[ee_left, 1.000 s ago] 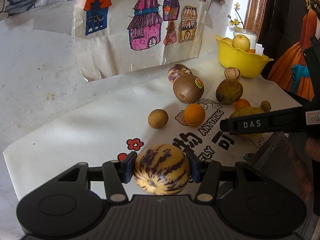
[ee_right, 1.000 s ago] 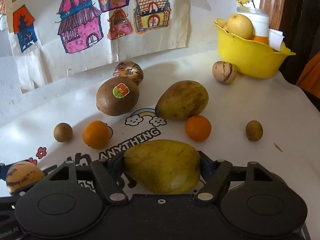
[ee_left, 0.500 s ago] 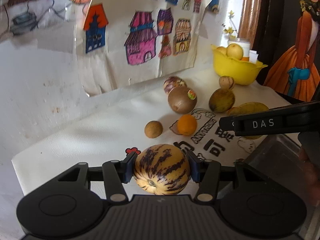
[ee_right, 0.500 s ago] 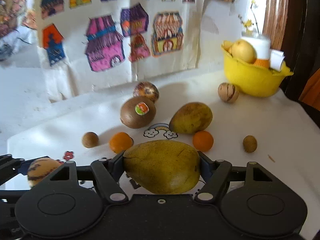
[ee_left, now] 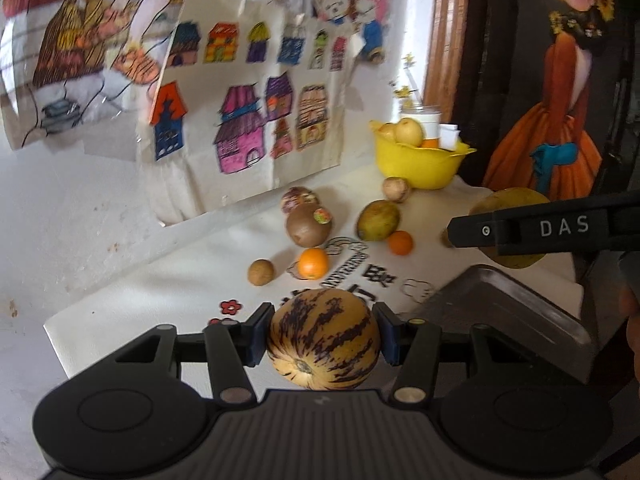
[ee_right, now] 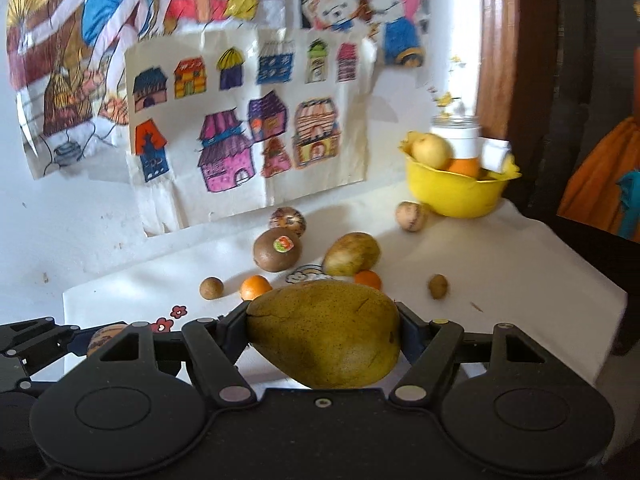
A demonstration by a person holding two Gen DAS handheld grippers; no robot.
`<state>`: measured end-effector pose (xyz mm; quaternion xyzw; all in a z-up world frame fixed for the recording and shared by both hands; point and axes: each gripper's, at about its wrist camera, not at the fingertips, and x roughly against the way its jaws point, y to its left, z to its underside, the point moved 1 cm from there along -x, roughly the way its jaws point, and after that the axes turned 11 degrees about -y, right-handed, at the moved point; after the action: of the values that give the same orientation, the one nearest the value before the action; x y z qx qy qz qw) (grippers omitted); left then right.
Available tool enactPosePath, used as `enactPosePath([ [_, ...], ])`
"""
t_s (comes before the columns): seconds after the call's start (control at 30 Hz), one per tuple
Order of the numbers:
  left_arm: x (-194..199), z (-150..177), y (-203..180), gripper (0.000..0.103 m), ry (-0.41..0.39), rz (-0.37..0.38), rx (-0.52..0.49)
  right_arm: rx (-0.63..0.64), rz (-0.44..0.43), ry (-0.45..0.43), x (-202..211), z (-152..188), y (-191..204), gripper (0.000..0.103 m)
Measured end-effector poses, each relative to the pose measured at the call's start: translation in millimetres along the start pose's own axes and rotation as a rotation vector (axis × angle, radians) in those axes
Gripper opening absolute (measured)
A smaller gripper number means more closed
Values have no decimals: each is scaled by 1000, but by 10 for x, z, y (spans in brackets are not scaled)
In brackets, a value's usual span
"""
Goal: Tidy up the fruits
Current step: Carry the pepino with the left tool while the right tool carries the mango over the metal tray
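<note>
Left wrist view: left gripper (ee_left: 323, 338) clenched on a round striped melon (ee_left: 323, 343), yellow skin with purple streaks, held above the near edge of the white tablecloth (ee_left: 160, 292).
Left view only: dark tray corner (ee_left: 516, 312) at right; right gripper's finger marked DAS (ee_left: 560, 226) with the pear behind it.
Right wrist view: right gripper (ee_right: 323, 336) clamped on a big olive-green pear (ee_right: 324, 332), speckled, matte, lifted off the cloth.
Right view only: small brown fruit (ee_right: 438, 286) alone, right of the cluster.
Both views: yellow plastic bowl (ee_right: 456, 192) at the far right corner, holding pale fruit; brown stickered kiwi (ee_right: 276, 250); second pear (ee_right: 352, 254); two oranges (ee_right: 255, 286); house drawings (ee_right: 248, 120) taped to the wall.
</note>
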<state>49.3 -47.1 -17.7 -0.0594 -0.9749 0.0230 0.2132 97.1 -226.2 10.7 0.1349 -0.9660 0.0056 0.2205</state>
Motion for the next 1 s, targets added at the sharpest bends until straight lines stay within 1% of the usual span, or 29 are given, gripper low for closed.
enactPosePath([
  [0.3, 267, 62, -453, 57, -16, 74, -64, -48, 69, -2, 557, 227, -300, 73],
  [0.53, 164, 214, -707, 57, 25, 103, -80, -77, 108, 33, 714, 457, -573, 74],
  [0.73, -92, 369, -772, 57, 79, 93, -67, -79, 113, 74, 572, 587, -732, 74],
  [1.0, -328, 462, -777, 57, 118, 77, -80, -93, 90, 146, 63, 797, -898, 74],
])
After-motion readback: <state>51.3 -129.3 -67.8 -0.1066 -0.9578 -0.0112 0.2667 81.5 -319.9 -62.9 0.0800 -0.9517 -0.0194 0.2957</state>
